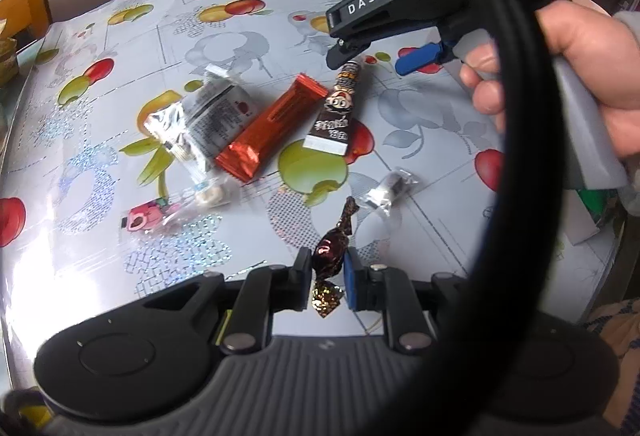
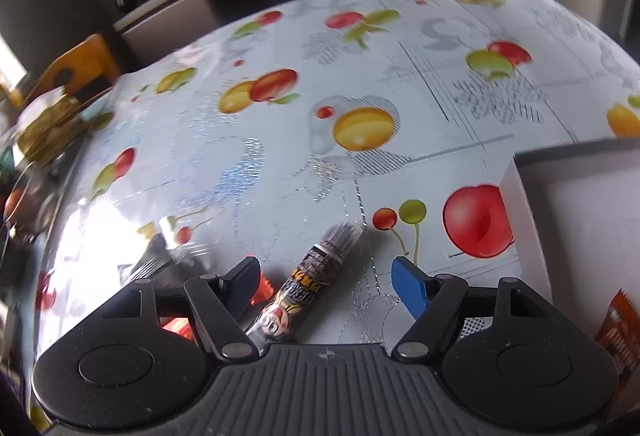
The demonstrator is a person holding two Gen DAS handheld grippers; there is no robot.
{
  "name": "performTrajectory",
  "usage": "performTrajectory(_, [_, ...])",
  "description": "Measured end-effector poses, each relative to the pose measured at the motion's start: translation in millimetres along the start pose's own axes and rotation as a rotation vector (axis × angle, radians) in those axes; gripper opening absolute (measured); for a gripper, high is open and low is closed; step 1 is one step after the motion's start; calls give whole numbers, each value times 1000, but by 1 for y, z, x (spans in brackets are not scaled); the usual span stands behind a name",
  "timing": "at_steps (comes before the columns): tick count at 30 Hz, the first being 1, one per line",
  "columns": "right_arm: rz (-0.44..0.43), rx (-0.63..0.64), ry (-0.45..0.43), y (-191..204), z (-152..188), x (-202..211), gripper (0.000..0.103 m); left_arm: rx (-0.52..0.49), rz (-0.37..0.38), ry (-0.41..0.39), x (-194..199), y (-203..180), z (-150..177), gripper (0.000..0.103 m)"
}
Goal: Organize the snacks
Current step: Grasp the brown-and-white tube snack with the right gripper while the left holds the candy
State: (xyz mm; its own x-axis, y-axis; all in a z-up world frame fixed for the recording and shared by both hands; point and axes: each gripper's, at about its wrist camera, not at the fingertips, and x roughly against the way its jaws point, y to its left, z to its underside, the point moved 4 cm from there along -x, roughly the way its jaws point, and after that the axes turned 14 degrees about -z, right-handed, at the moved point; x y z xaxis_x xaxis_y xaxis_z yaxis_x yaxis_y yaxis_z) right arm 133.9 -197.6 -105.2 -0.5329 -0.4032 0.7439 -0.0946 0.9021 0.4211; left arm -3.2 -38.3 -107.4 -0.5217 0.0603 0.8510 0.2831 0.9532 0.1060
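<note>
Where the glossy plastic tablecloth (image 1: 248,20) spreads its printed cherries and apples, the snacks lie loose in a small scatter. The left gripper (image 1: 329,268) is clamped tight on a twist-wrapped candy (image 1: 329,250), a plump dark-brown foil lump with crinkled ends, one tail pointing up towards the table's middle and the other, gold-flecked, hanging below the pads. Beyond it lies a flat orange-red foil bar (image 1: 272,128) with crimped ends, and just beside that a slim brown tube-shaped packet (image 1: 338,108) printed with a cartoon face (its white sealed end faces the camera). Left of the bar sit a silvery crumpled pouch (image 1: 208,112) and a clear packet with a pink cartoon print (image 1: 160,216); a small clear-wrapped sweet (image 1: 386,192) lies apart to the right.

The right gripper (image 2: 326,276) stands with its jaws wide apart, one black finger and one blue-padded finger (image 2: 408,288) on either side of the brown packet (image 2: 300,296), not pressing it. In the right wrist view a white box (image 2: 520,216) with smooth cardboard walls stands near the right edge.
</note>
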Motion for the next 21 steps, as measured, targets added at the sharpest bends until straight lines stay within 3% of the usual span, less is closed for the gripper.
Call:
performTrajectory(13, [92,84,44,11,2,-26,63,29,15,-21,0,18,0,13])
performTrajectory(21, [107,225,72,26,9,-31,44,53,9,-25,-3,26,-3,13])
